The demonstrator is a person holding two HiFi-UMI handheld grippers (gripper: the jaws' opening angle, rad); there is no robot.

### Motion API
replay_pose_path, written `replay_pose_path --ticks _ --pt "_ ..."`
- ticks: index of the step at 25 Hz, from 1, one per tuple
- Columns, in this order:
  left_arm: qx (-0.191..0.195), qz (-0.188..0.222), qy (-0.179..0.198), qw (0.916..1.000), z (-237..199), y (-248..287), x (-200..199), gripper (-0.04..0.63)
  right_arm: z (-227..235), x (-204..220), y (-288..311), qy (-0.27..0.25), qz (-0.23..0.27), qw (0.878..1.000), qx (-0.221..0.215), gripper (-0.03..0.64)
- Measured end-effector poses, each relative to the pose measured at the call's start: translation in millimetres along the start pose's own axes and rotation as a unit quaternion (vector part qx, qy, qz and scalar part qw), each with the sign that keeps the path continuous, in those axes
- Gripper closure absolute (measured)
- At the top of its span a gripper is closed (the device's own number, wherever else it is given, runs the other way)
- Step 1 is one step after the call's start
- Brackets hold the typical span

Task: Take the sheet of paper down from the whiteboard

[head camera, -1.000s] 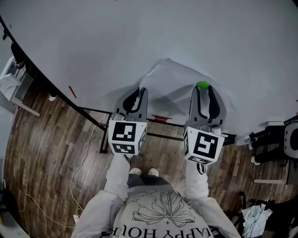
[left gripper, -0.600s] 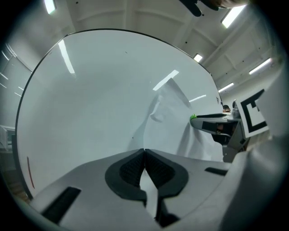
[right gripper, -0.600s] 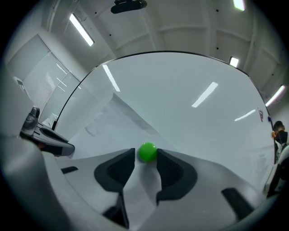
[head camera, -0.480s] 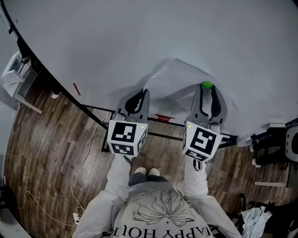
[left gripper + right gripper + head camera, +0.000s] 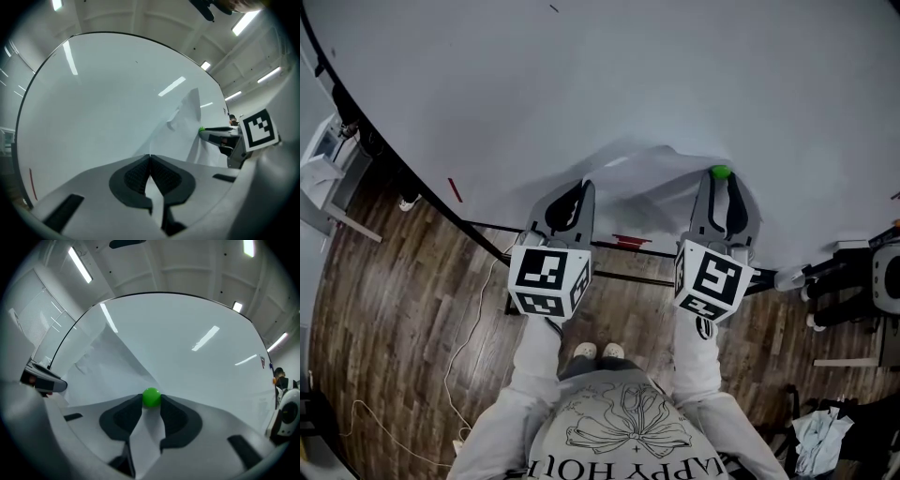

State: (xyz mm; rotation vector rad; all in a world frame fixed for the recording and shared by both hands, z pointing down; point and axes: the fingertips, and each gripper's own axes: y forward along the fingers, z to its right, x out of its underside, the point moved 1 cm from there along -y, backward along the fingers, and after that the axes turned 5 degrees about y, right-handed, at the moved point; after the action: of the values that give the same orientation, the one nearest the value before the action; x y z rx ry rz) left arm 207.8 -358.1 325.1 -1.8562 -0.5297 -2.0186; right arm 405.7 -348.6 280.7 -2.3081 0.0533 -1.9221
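OK: thin white sheet of paper, creased, bulges off the glossy whiteboard. Left gripper, level, pinches its left edge between ribbed pads. Right gripper jaws are closing on the round green magnet, touching both sides.

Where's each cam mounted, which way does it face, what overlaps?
Head view: on the person's head, facing steeply down at whiteboard, sheet of paper, left gripper, right gripper; own sleeves, shirt, shoes show.
Left gripper view: on that gripper, facing the whiteboard along jaws shut on the paper; right gripper at right.
Right gripper view: on that gripper, along jaws closing on the green magnet; left gripper at left.
Shared: paper and magnet, all three.
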Motion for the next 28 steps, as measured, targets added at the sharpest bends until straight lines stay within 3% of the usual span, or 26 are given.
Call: replay_pose_path --ticks 13,23,28 --pt "-0.071 0.006 0.031 0.9970 -59 -29 -23 0.589 30 -1 -3 0.029 -0.002 0.999 0.020 0.497" --pt "-0.077 0.012 0.068 0.9947 -60 -41 -40 0.589 24 -8 -15 0.070 0.019 0.997 0.029 0.479" --pt "-0.077 0.026 0.066 0.9945 -50 -42 -47 0.589 1 -12 -29 0.092 0.020 0.996 0.008 0.492"
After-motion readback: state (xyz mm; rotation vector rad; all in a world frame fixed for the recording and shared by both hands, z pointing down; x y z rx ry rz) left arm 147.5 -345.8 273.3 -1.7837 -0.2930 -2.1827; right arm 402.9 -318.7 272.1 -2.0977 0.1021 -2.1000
